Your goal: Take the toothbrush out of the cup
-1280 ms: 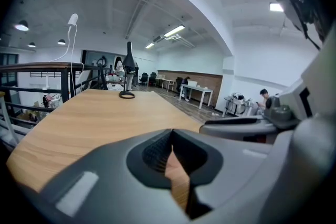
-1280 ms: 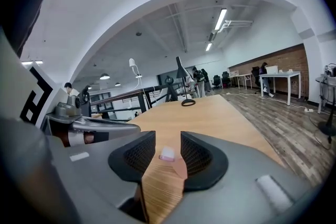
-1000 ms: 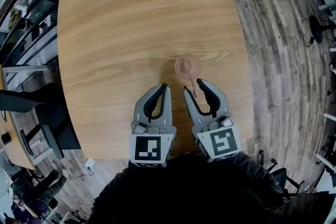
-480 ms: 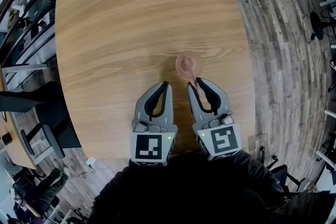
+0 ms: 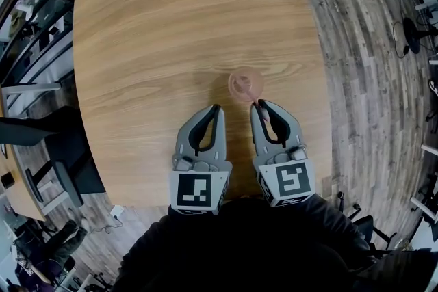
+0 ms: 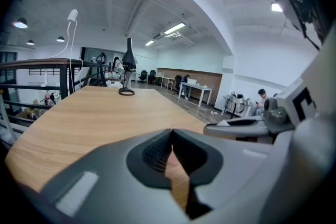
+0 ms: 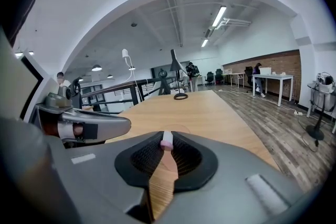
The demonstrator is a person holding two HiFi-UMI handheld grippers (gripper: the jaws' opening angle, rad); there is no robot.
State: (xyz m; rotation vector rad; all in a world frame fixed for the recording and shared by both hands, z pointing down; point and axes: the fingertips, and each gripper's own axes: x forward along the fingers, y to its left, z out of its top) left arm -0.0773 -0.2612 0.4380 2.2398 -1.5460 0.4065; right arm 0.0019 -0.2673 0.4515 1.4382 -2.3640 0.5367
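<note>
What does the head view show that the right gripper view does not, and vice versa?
Only the head view: the cup from above, the toothbrush leaning out. Only the right gripper view: the toothbrush's end pinched in the right gripper's tongs, which have just been closing; a black stand far along the table. Both: the wooden table, the left gripper.

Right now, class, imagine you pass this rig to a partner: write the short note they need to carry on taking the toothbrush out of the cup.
Left gripper: fingers shut, empty, beside the other gripper.
Right gripper: fingers have just been closing and now pinch the free end of the toothbrush.
Cup: upright on the table, just ahead of that gripper, with the toothbrush leaning in it.
Done: grasp.
Left: lift the toothbrush clear of the cup.
</note>
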